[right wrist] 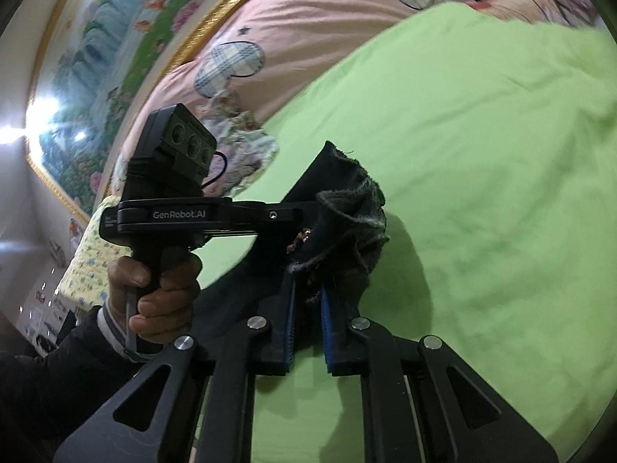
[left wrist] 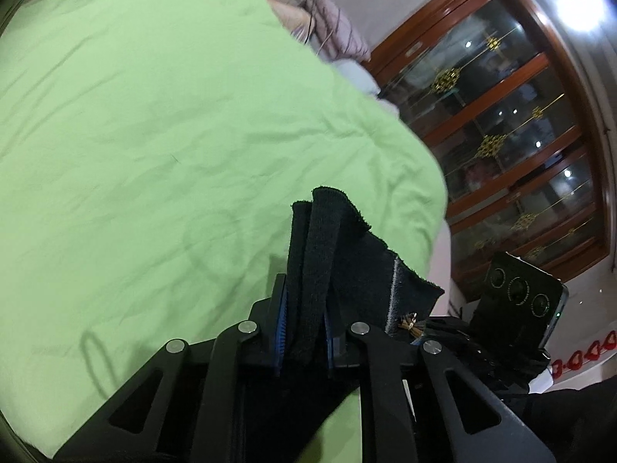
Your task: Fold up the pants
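A: Pants [left wrist: 327, 254] — left wrist view: the left tongs [left wrist: 304, 328] are clenched on a bunched black edge, lifted over the green bed [left wrist: 154, 115]. Keep that pinch firm, I'd say, and raise both ends evenly.

B: Right wrist view: the right tongs [right wrist: 308, 308] are clamped on a crumpled part of the pants, beside the left hand [right wrist: 154, 285].

A: Most of the garment is cut off; waistband or hem, I can't tell.

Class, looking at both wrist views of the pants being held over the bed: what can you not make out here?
- Black fabric pants, left wrist view: most hidden below the left tool.
- Same pants, right wrist view: bunched; the right tool covers the rest.
- Green bedsheet: cut by the lens edge.
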The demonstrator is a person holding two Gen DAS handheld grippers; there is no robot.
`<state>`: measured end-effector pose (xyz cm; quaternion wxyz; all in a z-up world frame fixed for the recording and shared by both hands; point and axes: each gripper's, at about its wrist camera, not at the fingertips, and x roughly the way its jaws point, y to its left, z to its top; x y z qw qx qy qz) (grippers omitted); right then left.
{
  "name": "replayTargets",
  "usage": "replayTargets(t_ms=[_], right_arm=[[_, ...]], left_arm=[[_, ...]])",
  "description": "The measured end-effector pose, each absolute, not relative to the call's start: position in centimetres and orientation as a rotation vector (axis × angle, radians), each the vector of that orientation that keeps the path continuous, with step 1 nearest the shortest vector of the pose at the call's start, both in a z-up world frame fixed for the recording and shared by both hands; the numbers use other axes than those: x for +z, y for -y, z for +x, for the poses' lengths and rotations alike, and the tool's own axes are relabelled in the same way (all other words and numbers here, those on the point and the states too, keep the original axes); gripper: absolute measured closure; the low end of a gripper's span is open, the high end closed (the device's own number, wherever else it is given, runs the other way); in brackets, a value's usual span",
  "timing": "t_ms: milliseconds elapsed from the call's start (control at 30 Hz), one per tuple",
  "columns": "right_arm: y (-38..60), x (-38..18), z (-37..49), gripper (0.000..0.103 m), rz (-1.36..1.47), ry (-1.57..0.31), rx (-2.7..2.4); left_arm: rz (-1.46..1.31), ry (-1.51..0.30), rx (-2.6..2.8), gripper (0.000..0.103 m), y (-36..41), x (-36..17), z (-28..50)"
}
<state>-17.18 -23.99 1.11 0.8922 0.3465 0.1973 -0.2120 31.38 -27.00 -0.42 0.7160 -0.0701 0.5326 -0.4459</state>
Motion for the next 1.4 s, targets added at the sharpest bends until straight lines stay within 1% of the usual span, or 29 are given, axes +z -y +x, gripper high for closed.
replayTargets(t_ms=[167, 267, 400, 533, 733, 933, 1133, 1300, 1367, 1400], right_arm=[[21.8, 3.2, -15.2, 0.090, 0.652, -0.401, -0.343], [20.4, 4.0, -13.5, 0.090, 0.618, -0.407, -0.281], [18.8, 4.1, -11.2, 0.090, 0.593, -0.435, -0.210], [17.8, 3.5, -9.2, 0.090, 0.596, -0.465, -0.142], [16.5, 2.1, -6.0, 0.090, 0.594, -0.535, -0.070], [15.7, 0.0, -3.1, 0.090, 0.579, -0.623, -0.038], [15.3, -2.2, -1.0, 0.090, 0.561, -0.721, -0.046], [14.6, -2.7, 0.0, 0.089, 0.508, -0.780, -0.067], [14.5, -2.8, 0.2, 0.088, 0.501, -0.798, -0.066], [14.5, -2.8, 0.3, 0.086, 0.498, -0.804, -0.063]], left_arm=[[-0.225, -1.109, -0.998, 0.089, 23.5, 2.0, 29.6], [-0.223, -1.062, -0.991, 0.089, 21.5, 3.2, 28.1], [-0.215, -1.015, -0.970, 0.089, 18.6, 4.3, 26.0], [-0.244, -0.989, -0.944, 0.090, 15.8, 4.4, 24.8], [-0.319, -0.981, -0.886, 0.092, 11.1, 2.3, 23.3], [-0.398, -1.011, -0.810, 0.092, 6.7, -1.2, 23.0], [-0.476, -1.055, -0.744, 0.092, 4.7, -4.9, 22.8], [-0.515, -1.053, -0.703, 0.091, 3.5, -5.9, 22.1], [-0.527, -1.048, -0.672, 0.085, 2.9, -6.1, 22.0], [-0.534, -1.048, -0.653, 0.085, 2.5, -6.2, 21.7]])
